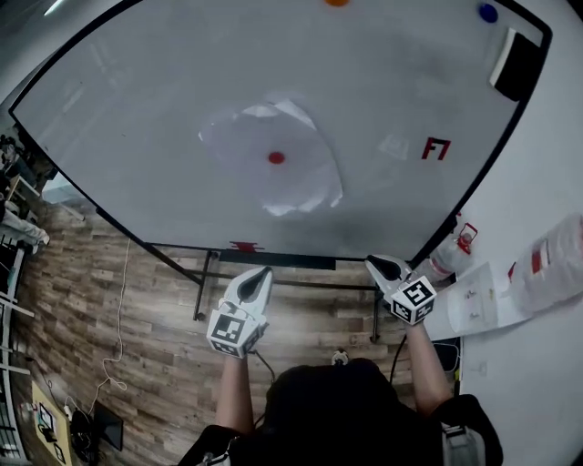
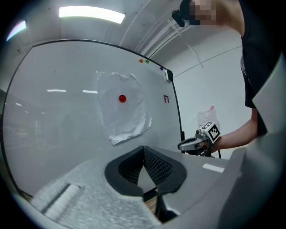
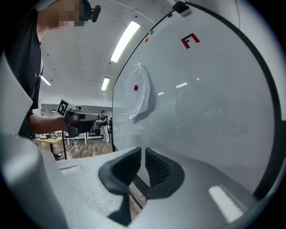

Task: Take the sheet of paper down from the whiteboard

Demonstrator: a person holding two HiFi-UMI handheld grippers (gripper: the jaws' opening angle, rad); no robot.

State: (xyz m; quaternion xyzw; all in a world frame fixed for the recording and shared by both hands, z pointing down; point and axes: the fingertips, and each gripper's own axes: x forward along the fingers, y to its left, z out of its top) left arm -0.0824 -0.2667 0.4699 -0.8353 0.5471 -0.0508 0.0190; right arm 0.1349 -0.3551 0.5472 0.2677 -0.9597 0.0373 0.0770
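Observation:
A crumpled white sheet of paper (image 1: 273, 164) hangs on the whiteboard (image 1: 137, 118), pinned by a red magnet (image 1: 276, 157). Both grippers are held below the board's lower edge, apart from the sheet. My left gripper (image 1: 265, 271) is shut with nothing in it and points at the board. In the left gripper view the closed left gripper (image 2: 143, 148) sits below the paper (image 2: 123, 114) and its magnet (image 2: 122, 98). My right gripper (image 1: 372, 262) is shut and empty, below the paper's right side. In the right gripper view, the right gripper (image 3: 142, 150) sees the sheet (image 3: 139, 96) up and to the left.
A black and white eraser (image 1: 515, 62), a blue magnet (image 1: 488, 13), an orange magnet (image 1: 337, 2) and a red F mark (image 1: 435, 148) are on the board. The board's stand legs (image 1: 205, 287) rest on wood floor. A white table (image 1: 528, 364) with plastic-wrapped things stands to the right.

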